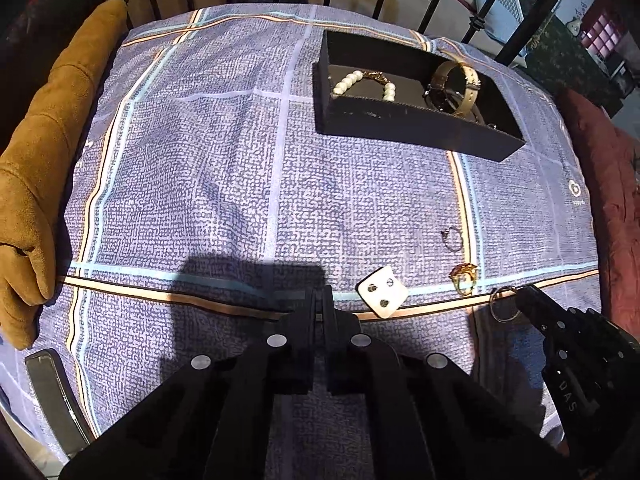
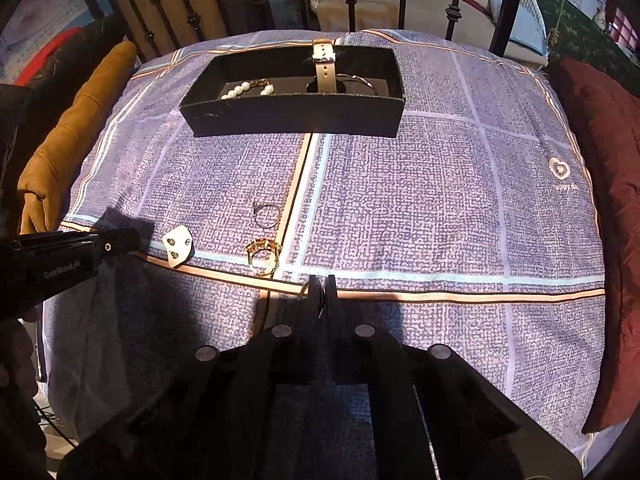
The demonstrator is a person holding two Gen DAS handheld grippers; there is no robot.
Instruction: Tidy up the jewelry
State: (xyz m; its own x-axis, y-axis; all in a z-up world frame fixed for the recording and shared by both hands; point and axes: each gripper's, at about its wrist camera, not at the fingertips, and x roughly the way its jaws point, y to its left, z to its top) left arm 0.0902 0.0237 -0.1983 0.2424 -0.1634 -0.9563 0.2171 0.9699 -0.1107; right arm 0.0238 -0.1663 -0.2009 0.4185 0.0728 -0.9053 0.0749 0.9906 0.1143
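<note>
Black plastic fingers of the right gripper [image 2: 320,292] pressed nearly together, pinching a thin wire ring [image 1: 505,304] by one edge; most of the loop sticking out to the side in the left wrist view. Slim grip on a hard, round wire: likely to pivot or slip free on lifting, then roll off or vanish into the soft cloth. Left gripper [image 1: 319,306] closed on nothing, hanging low over the blue-grey woven pillow [image 2: 440,208].

Just ahead on the pillow: white earring card [image 2: 178,246], flat, small, carrying two dark studs; light enough to flip if nudged by the left tool beside it. Near it a chunky gold ring [image 2: 264,257] with an ornate top, standing on edge; a brush from the right tool could topple it. Slightly beyond, a fine silver ring [image 2: 267,215] with a small stone, lying flat, hard to pinch off yielding fabric.

Farthest: black rectangular tray [image 2: 296,118], matte, stiff walls, sitting on the cushion's bulge, so prone to tipping under a push. Inside, pearl bracelet [image 2: 246,90] at left, gold-strapped watch [image 2: 322,66] upright at right.
</note>
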